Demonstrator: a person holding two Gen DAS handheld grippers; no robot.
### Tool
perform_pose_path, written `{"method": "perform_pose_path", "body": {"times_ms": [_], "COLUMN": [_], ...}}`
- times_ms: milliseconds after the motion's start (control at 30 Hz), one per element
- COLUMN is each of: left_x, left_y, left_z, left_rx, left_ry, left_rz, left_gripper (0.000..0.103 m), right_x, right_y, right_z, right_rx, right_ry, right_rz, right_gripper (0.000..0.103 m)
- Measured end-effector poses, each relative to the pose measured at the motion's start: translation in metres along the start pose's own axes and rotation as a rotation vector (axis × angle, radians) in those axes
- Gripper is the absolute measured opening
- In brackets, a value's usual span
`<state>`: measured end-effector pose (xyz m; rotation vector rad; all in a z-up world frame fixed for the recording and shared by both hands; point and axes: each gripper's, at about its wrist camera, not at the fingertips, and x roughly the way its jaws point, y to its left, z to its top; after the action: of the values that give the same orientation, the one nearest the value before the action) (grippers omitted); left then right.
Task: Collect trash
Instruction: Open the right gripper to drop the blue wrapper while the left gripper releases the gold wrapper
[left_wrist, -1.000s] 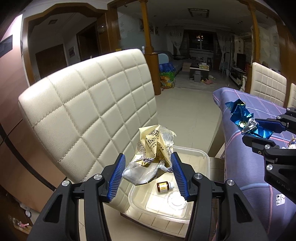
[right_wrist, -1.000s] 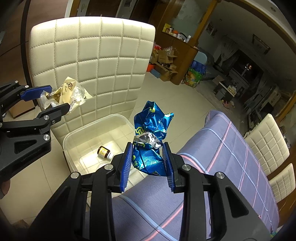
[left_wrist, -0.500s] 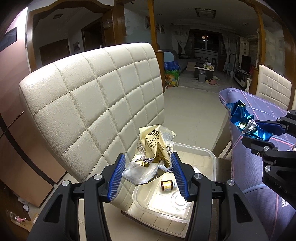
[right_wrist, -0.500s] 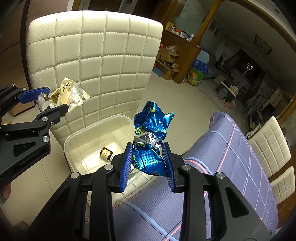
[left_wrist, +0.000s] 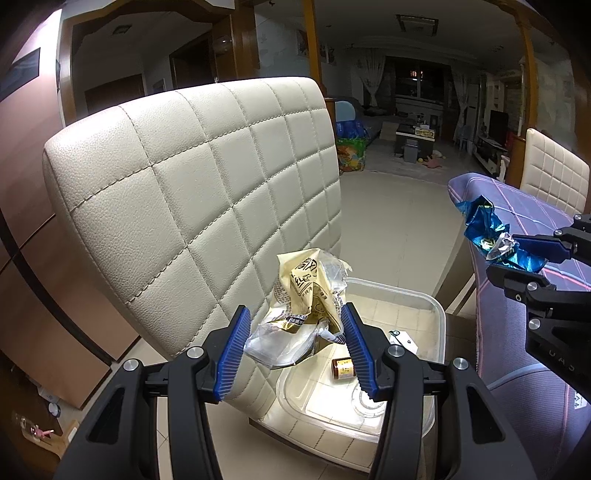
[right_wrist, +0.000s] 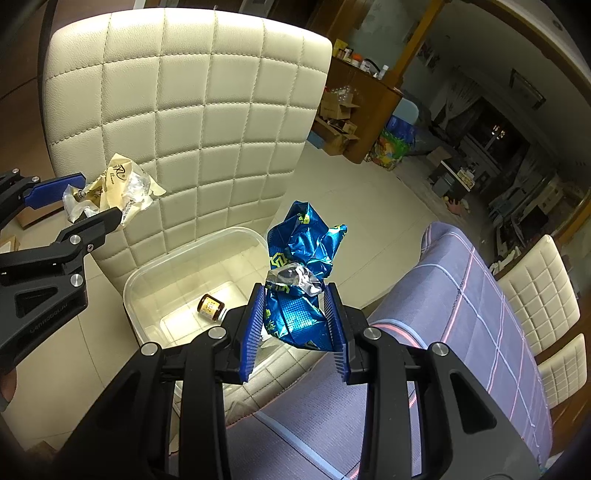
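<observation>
Left gripper (left_wrist: 295, 343) clamps cream wrapper (left_wrist: 306, 295) and right gripper (right_wrist: 295, 325) pinches blue foil bag (right_wrist: 303, 269), both above clear bin (right_wrist: 136, 291) on chair; light wrappers may drift past the rim if released off-centre

The cream wrapper (right_wrist: 114, 188) bears a looping "R" logo above small unreadable script. Print on the blue wrapper (right_wrist: 299, 295) and the brown bottle's label (right_wrist: 210, 306) is illegible.

Dim indoor light, fisheye-warped edges
</observation>
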<state>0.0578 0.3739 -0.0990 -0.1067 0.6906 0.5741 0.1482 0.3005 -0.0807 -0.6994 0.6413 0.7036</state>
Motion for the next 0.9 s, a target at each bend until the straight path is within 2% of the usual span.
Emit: {"method": "perform_pose_path", "body": {"times_ms": [533, 600, 633, 667, 900], "left_x": [0.002, 0.002, 0.003, 0.003, 0.004], "left_y": [0.003, 0.001, 0.001, 0.000, -0.004], "left_z": [0.002, 0.002, 0.001, 0.001, 0.001], "left_rx": [-0.003, -0.001, 0.001, 0.005, 0.013], "left_ry": [-0.002, -0.002, -0.001, 0.000, 0.005], "left_rz": [0.010, 0.010, 0.009, 0.009, 0.009], "left_gripper": [0.051, 0.051, 0.051, 0.051, 0.051], "right_x": [-0.003, -0.002, -0.002, -0.003, 0.000], "right_y": [0.006, 0.004, 0.003, 0.001, -0.008], "right_z": [0.012, 0.012, 0.012, 0.011, 0.008], "right_rx": [-0.001, 0.008, 0.013, 0.020, 0.038], "right_ry": [-0.023, -0.021, -0.023, -0.032, -0.029], "right_rz": [-0.026, -0.028, -0.030, -0.035, -0.039], "right_gripper": [0.036, 0.046, 0.057, 0.060, 0.060]}}
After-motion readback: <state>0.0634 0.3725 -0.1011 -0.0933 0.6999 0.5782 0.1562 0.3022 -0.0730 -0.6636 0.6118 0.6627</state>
